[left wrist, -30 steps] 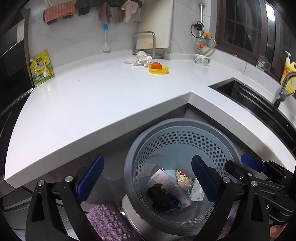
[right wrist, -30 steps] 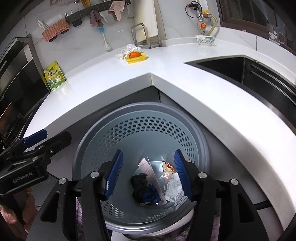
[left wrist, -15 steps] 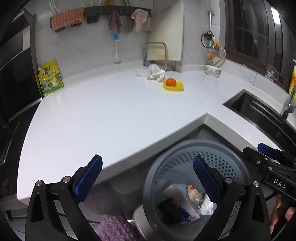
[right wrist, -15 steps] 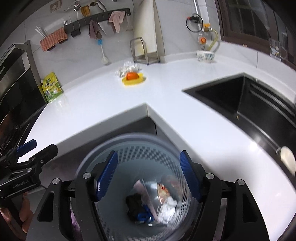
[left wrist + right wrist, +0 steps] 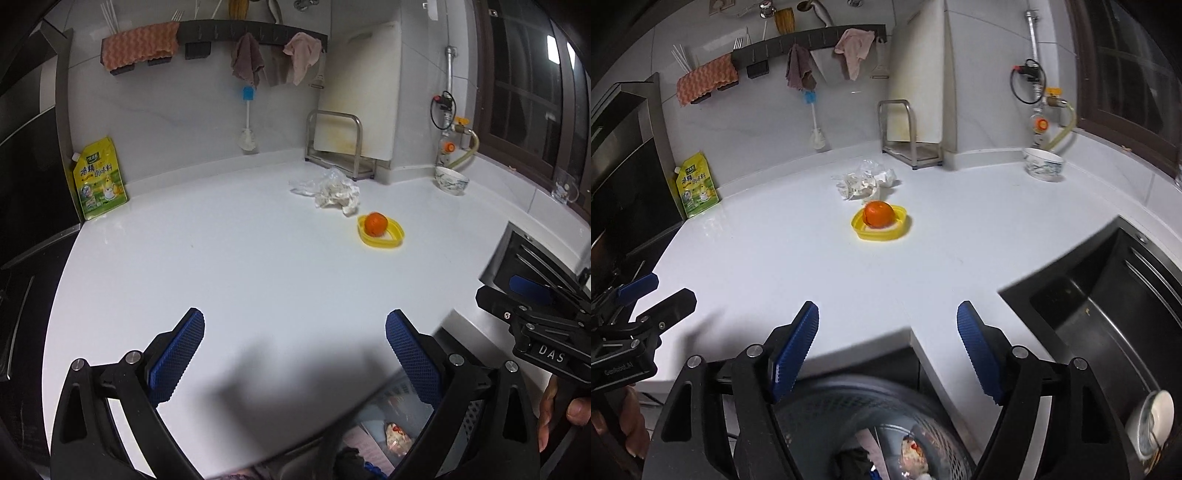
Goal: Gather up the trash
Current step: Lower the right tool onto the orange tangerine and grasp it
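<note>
On glossy white counter (image 5: 229, 266), crumpled wrapper (image 5: 332, 190) beside round orange (image 5: 376, 223).

Right tool (image 5: 886, 354) spread wide (empty), crumpled wrapper (image 5: 864, 180) behind orange (image 5: 878, 213), perforated bin (image 5: 871, 428) below

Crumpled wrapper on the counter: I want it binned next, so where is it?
The crumpled wrapper lies far back on the white counter, just behind the yellow dish with the orange and in front of the metal rack.

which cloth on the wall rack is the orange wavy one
The orange cloth at the left end of the rack. It is spread out flat with a zigzag pattern; the brown cloth and pink cloth hang bunched further right.
</note>
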Motion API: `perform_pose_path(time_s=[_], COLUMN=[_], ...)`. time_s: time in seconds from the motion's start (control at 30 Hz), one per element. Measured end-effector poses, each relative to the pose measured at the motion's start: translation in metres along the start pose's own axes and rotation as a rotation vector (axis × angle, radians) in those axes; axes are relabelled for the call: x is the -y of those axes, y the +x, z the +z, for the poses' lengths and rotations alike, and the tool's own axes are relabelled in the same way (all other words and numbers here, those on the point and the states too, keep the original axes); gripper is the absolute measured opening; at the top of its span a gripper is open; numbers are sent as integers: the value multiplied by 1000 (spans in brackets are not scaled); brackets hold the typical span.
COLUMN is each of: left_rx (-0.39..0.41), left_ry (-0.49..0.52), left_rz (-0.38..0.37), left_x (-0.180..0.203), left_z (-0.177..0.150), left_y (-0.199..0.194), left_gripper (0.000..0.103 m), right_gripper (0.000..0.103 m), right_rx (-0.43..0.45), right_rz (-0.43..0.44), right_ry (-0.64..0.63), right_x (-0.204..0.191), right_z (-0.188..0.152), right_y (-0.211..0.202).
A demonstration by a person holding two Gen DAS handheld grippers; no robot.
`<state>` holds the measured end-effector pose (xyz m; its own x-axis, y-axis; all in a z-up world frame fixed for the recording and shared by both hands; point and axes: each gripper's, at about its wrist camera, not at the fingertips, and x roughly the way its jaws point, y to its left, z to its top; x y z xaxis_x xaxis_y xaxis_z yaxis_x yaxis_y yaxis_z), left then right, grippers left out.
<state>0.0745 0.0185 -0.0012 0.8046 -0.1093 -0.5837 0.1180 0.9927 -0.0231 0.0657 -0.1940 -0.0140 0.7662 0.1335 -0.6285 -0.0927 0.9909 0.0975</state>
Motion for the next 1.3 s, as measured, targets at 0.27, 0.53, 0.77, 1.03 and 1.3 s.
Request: perform_pose_path(time_s=[0.27,0.53,0.77,1.03,1.3], left_rx=[-2,-25,-59,-69,-75], left_ry=[-21,-15,-40,-49,-34], left_rz=[33,26,2,-6,-3], left_x=[-9,-6,-5,-5,0], left_z=[30,45,47,48,48], left_y=[40,73,94,103,107], left_gripper=[97,97,97,97,97], right_gripper=[74,74,74,68,54], right_rx=[-39,-100,-121,-146,-157], right_rz=[56,48,14,5,-28], right_ry=[10,-8,-34,-71,-127], right_x=[3,1,1,0,-7], right_z=[47,81,97,102,102], right_y=[62,123,159,182,188])
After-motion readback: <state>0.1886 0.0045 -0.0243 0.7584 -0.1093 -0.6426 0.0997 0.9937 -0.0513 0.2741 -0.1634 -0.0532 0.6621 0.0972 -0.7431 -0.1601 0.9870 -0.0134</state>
